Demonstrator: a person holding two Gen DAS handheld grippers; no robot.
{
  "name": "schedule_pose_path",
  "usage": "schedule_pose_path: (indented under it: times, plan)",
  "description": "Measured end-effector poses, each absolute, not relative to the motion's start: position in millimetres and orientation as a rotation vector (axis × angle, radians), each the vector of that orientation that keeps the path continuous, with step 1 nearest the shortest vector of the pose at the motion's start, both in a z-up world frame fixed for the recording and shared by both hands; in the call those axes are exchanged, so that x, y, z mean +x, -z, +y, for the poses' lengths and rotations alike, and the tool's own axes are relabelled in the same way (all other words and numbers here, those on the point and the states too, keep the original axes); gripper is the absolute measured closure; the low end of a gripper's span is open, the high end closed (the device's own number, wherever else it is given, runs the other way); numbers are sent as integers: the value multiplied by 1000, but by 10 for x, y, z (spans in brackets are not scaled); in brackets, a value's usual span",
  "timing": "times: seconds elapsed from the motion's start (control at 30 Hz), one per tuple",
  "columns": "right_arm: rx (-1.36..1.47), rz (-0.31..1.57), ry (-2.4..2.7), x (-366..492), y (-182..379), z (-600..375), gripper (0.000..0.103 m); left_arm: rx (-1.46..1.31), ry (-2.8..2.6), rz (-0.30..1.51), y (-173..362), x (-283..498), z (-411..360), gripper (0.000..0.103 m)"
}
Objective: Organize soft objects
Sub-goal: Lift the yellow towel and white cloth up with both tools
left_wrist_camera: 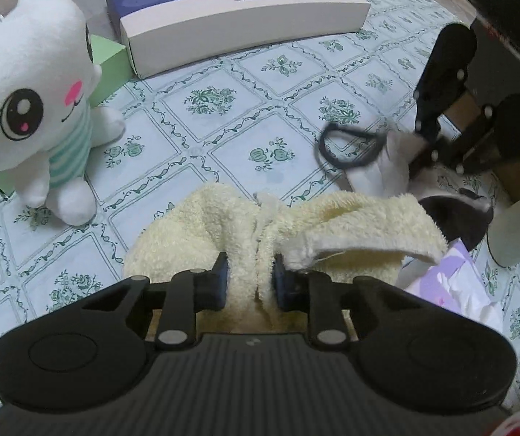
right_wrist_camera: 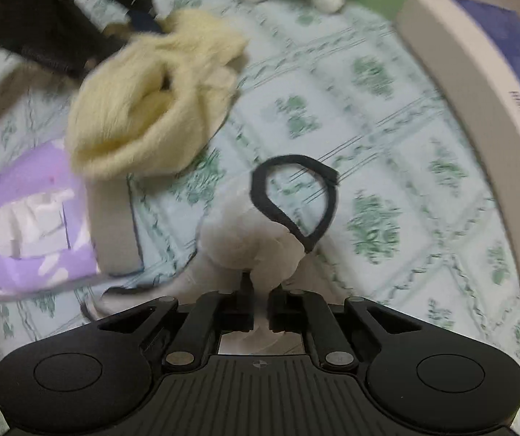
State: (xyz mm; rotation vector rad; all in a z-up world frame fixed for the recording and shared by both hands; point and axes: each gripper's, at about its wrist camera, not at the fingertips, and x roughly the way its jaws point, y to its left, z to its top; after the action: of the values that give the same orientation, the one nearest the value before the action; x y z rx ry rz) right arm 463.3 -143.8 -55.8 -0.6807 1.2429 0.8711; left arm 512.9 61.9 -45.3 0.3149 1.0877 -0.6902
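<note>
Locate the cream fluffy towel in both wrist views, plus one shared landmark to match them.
Left wrist: cream fluffy towel bottom centre, pinched between the left gripper pads.
Right wrist: same towel upper left, bunched above the purple packet, the left gripper at its top edge.
Shared landmark: blue-and-white box, top centre in the left view, right edge in the right view.
</note>
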Motion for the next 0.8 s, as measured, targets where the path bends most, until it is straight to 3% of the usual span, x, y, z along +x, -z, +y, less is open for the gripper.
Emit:
schedule_pose_path:
  times: [0.4, 0.8]
  plan:
    - [-589, 1006, -712, 4466, -507, -1544, 97, 327, 571, 987, -226, 4741, 793, 83]
    - [-467, 760, -597, 3485, -1758, -1748, 97, 341, 486, 870, -1106, 3862, 958, 83]
